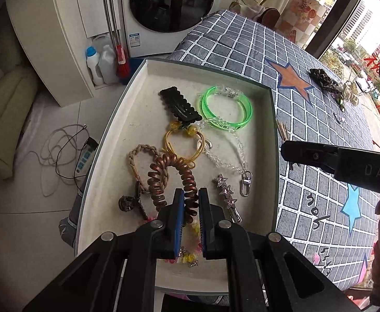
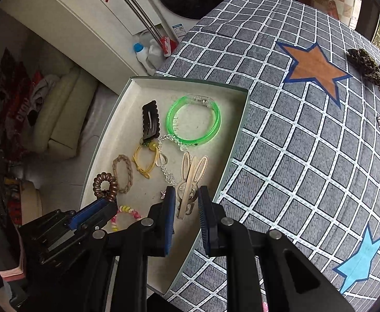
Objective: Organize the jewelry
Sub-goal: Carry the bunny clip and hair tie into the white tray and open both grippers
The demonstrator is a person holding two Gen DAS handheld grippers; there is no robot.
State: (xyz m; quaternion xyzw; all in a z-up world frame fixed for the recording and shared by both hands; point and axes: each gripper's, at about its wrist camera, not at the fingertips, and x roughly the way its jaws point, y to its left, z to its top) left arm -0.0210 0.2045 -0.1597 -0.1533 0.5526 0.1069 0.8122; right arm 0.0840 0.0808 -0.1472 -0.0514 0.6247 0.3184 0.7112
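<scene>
A shallow white box [image 1: 210,71] sits on the checked tablecloth and holds the jewelry. My left gripper [image 1: 191,192] hangs over its near part, shut on a brown spiral hair tie [image 1: 187,179] whose loop droops onto the box floor. From the right wrist view, the left gripper [image 2: 104,205] and its spiral tie [image 2: 105,182] show at lower left. My right gripper [image 2: 186,189] is over the box's right side, shut on the tail of a beige rabbit-shaped hair clip [image 2: 192,169]. The right gripper [image 1: 294,153] enters the left wrist view above the box's right wall.
In the box lie a green bangle [image 1: 226,104], black snap clip [image 1: 180,105], yellow beaded elastic [image 1: 184,143], clear bead chain [image 1: 231,153], braided tie [image 1: 140,161], star clip [image 1: 226,191] and claw clip [image 1: 127,202]. A dark patterned hair piece [image 1: 323,79] lies far right on the cloth [image 2: 307,156].
</scene>
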